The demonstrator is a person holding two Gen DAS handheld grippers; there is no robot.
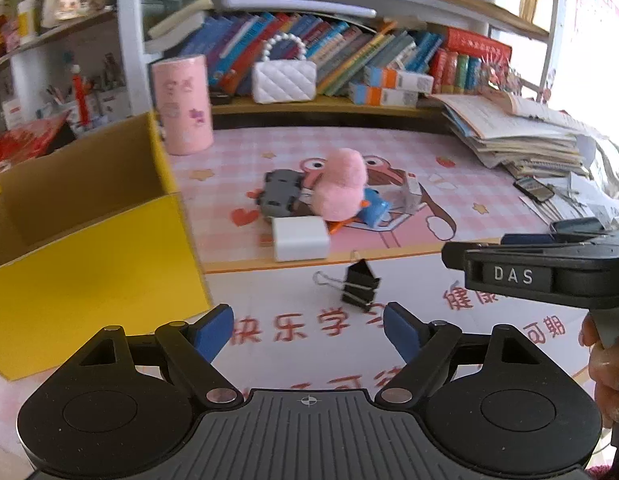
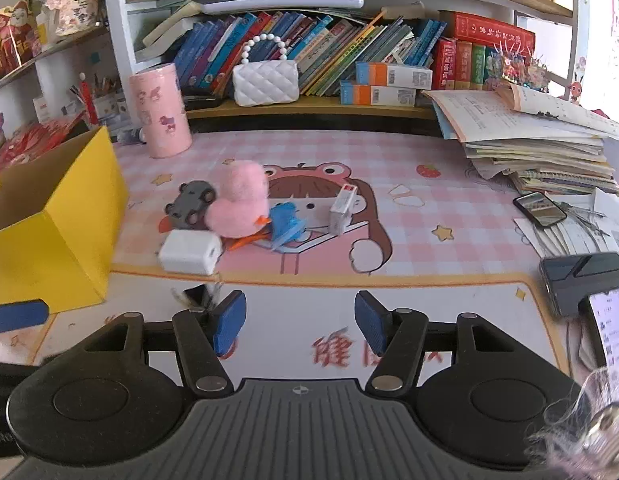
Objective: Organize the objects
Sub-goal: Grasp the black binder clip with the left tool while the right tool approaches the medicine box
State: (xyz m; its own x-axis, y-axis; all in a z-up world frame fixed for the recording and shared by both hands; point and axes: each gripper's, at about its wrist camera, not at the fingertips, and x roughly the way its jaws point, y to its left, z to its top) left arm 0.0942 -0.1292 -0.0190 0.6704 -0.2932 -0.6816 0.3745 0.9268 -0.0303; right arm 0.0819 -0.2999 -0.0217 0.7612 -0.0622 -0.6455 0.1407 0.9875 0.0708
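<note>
1. The left gripper hangs above the near edge of the desk mat with its blue fingers spread wide and nothing between them.
2. The right gripper is likewise spread wide and empty, low over the white strip of the mat with red characters.
3. A black binder clip lies on that white strip, just ahead of the left gripper and slightly toward its right finger, not touching either one. In the right wrist view the clip is blurred and sits just beyond the left fingertip, partly hidden behind it.
4. Farther ahead, well apart from both grippers, a small pile sits on the pink checked part of the mat: a white charger block nearest, a grey toy car behind it, a pink plush toy leaning over the car, and a blue toy with an orange piece beneath it.
5. A small white and red box stands to the right of the pile.
6. An open yellow box stands on the left of the desk, just beside the left gripper's left finger.
7. The right gripper's body shows at the right edge of the left wrist view, held by a hand.
</note>
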